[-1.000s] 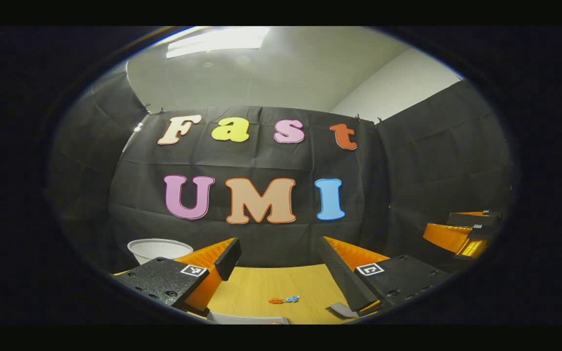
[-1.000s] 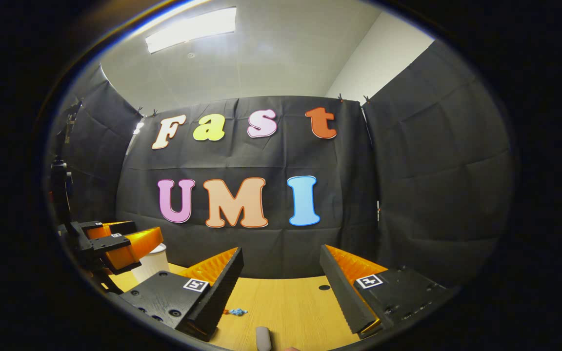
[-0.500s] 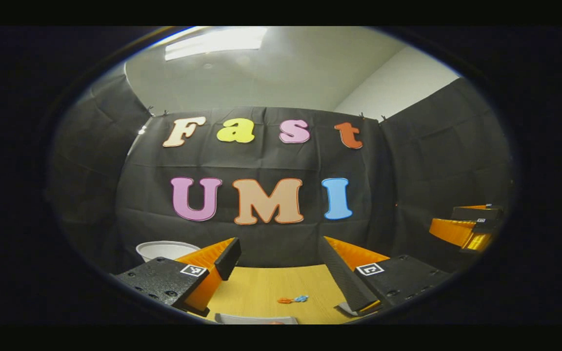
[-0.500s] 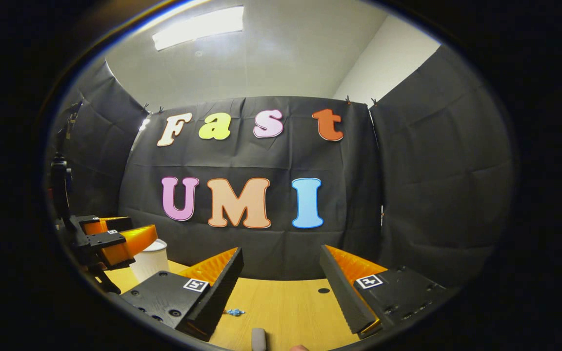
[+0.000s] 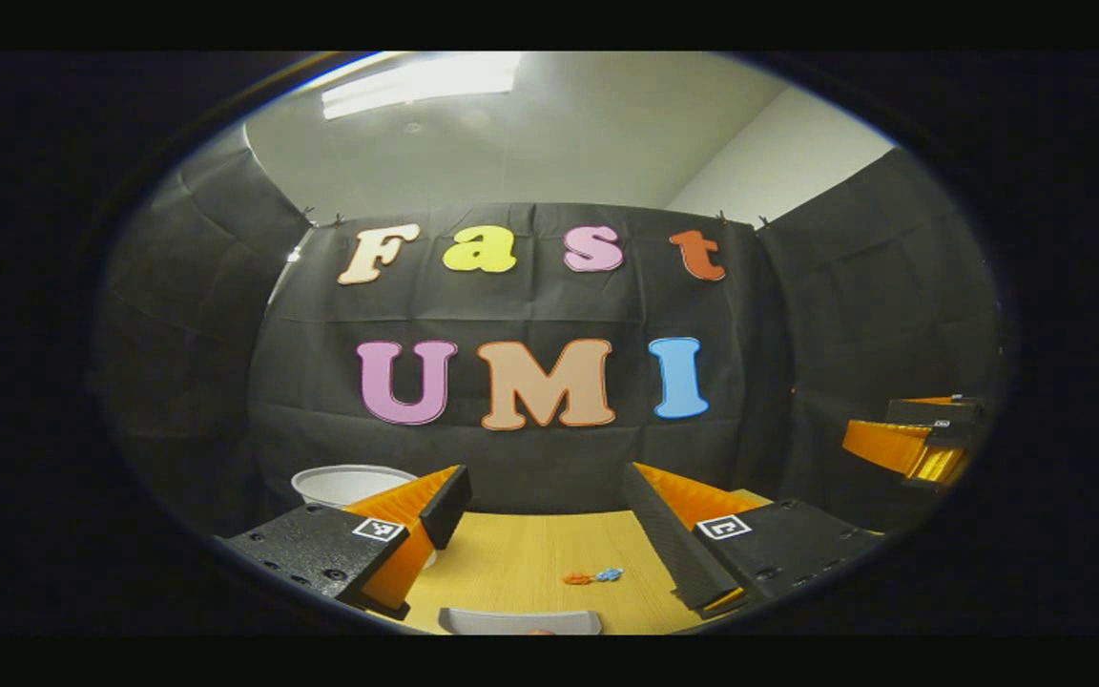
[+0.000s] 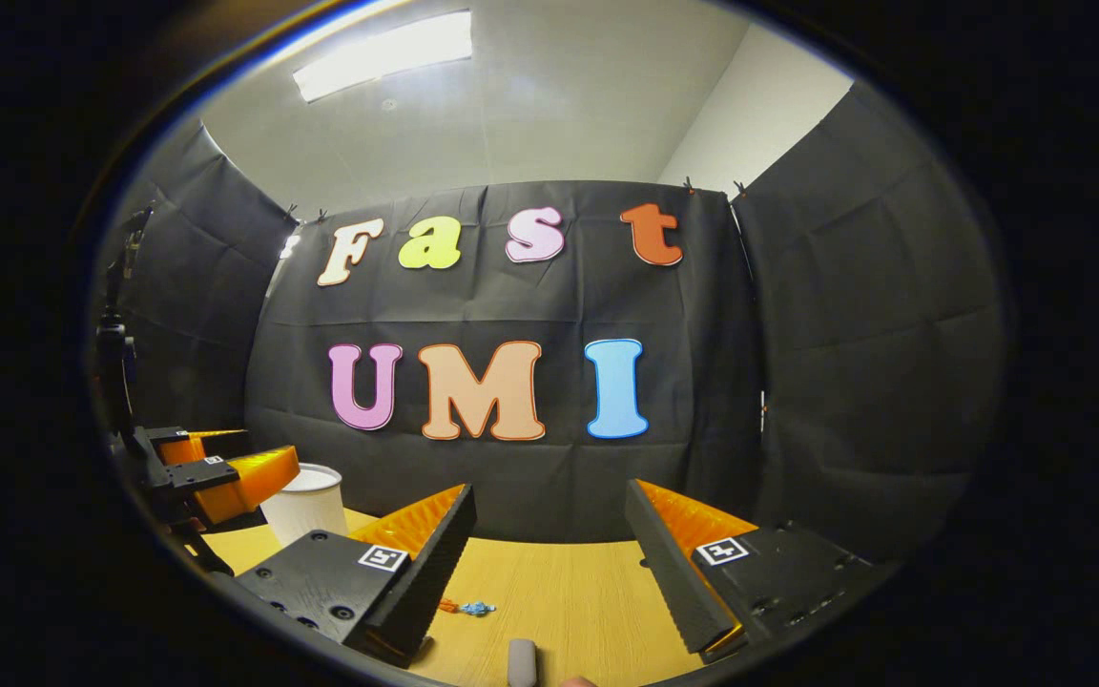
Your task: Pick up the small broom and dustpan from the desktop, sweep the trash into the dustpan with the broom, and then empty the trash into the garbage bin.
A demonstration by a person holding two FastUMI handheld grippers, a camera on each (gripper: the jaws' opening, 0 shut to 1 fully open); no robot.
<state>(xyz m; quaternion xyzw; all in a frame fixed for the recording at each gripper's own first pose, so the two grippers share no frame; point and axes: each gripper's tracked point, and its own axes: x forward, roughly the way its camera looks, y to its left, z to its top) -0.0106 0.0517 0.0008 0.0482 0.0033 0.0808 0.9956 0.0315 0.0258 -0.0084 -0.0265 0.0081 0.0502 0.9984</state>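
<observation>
In the left gripper view my left gripper [image 5: 545, 477] hangs open over the wooden desktop [image 5: 521, 558], with nothing between its fingers. Small orange and blue bits of trash [image 5: 593, 576] lie ahead of it. A grey dustpan edge [image 5: 521, 621] shows at the bottom. The white garbage bin [image 5: 349, 484] stands at the back left, partly behind a finger. In the right gripper view my right gripper [image 6: 549, 496] is open and holds nothing. A grey handle tip [image 6: 521, 660] lies below it, and the trash [image 6: 473, 607] lies by its left finger.
Black cloth walls close the desk at the back and on both sides. The right gripper [image 5: 912, 444] shows far right in the left gripper view. In the right gripper view the left gripper [image 6: 225, 468] sits far left, in front of the bin [image 6: 306, 503].
Both views have swung slightly left, so the wall, trash, bin and dustpan edge drift right in them. More of the bin shows. Both grippers stay open.
</observation>
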